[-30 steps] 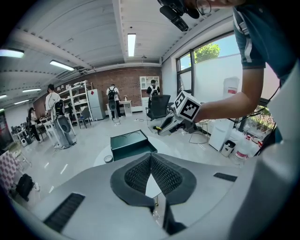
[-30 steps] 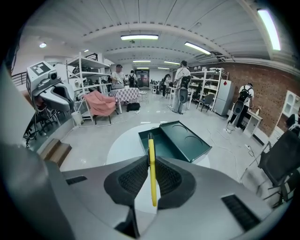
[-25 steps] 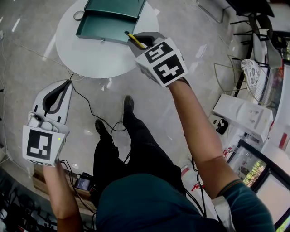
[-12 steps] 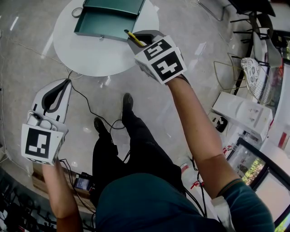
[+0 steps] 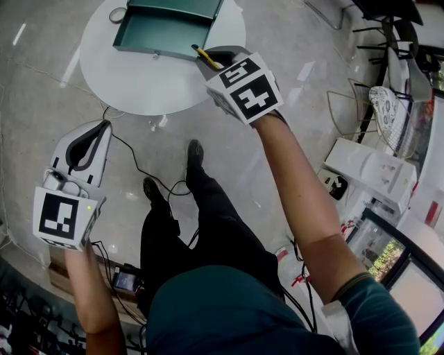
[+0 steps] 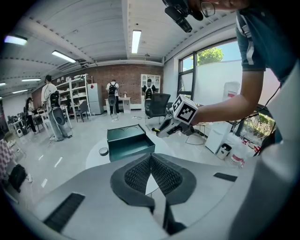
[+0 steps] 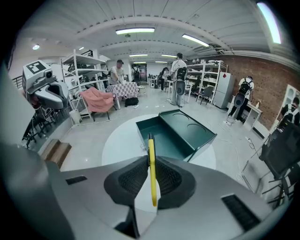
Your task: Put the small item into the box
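A thin yellow item with a black tip (image 7: 151, 171) stands upright between the jaws of my right gripper (image 7: 151, 177), which is shut on it. In the head view the yellow item (image 5: 206, 58) pokes out of the right gripper (image 5: 216, 61) over the near right edge of the round white table (image 5: 149, 76). The open dark green box (image 5: 161, 32) lies on that table, its lid (image 7: 192, 128) folded back; its tray (image 7: 165, 138) is just beyond the item. My left gripper (image 5: 90, 142) hangs low at the left, shut and empty, away from the table.
A small round tape roll (image 5: 117, 14) lies on the table left of the box. A black cable (image 5: 139, 166) trails over the floor by the person's shoes. Wire chairs (image 5: 361, 104) and white boxes (image 5: 371, 170) stand at the right. People and shelves fill the far room.
The right gripper with the yellow item has edged slightly up toward the box. The left gripper stays low, drifting a little down.
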